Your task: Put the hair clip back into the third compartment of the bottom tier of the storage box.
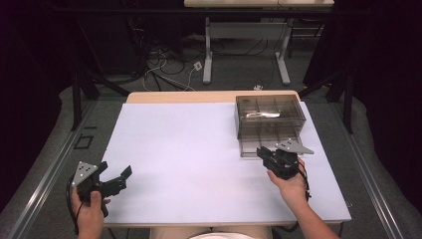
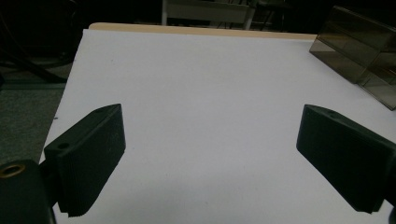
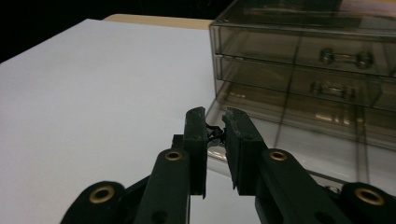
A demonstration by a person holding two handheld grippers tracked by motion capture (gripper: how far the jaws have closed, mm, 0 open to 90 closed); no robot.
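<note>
A: Layout? Table (image 1: pixel 199 164), white top. On its far right sits a smoked clear plastic drawer unit (image 1: pixel 268 117), bottom drawer (image 1: pixel 261 145) pulled out toward the near side.

B: Right gripper (image 1: pixel 262 153)?

A: At the front edge of that open drawer. Jaws nearly closed, a thin gap, pinching something small and dark (image 3: pixel 214 133). Too small to say what it is.

B: Left gripper (image 1: pixel 122 178)?

A: Near left corner of the table, well apart from the unit. Jaws wide open, holding nothing.

B: Handling?

A: My guess: the unit is light, stiff, slick plastic, so it could slide on the table if the drawer is pushed hard. The small pull bars (image 3: pixel 345 58) on the upper drawers look like the clean grip points. The pinched item is tiny, so easy to drop.
</note>
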